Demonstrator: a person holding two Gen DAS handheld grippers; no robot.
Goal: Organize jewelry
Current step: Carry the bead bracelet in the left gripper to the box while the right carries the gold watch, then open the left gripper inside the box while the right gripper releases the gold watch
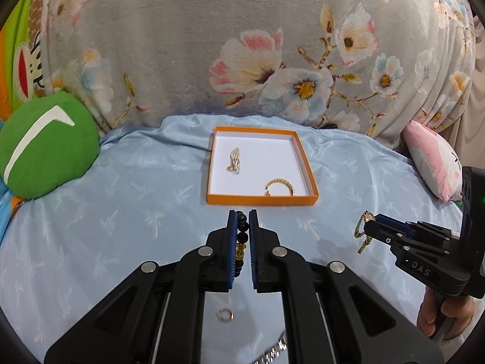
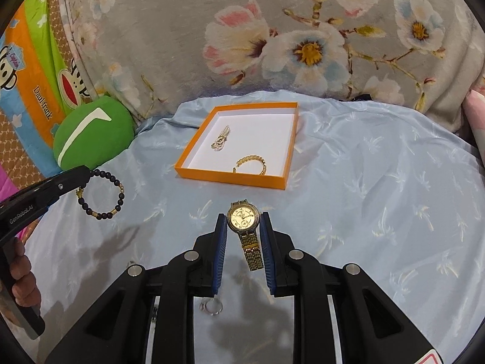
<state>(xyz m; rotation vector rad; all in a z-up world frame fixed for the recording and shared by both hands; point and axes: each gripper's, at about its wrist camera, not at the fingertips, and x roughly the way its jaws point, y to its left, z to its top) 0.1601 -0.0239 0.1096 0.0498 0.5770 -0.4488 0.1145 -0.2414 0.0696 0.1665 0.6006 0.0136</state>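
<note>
My left gripper (image 1: 242, 215) is shut on a black bead bracelet (image 1: 242, 236) with gold beads, held above the blue sheet just in front of the orange tray (image 1: 260, 200). In the right wrist view the same bracelet (image 2: 103, 195) hangs as a loop from the left gripper (image 2: 88, 174). My right gripper (image 2: 244, 214) is shut on a gold watch (image 2: 247, 236), its band dangling; it also shows in the left wrist view, right gripper (image 1: 368, 223) and watch (image 1: 362, 233). Inside the white-lined tray (image 2: 230, 179) lie a pearl piece (image 2: 220, 141) and a gold bracelet (image 2: 251, 163).
A small ring (image 1: 224, 315) lies on the blue sheet (image 1: 121, 212) under my left gripper, with a silver chain (image 1: 275, 348) nearer. A green plush cushion (image 1: 45, 148) sits left, a pink pillow (image 1: 433, 160) right, a floral blanket (image 1: 242, 45) behind the tray.
</note>
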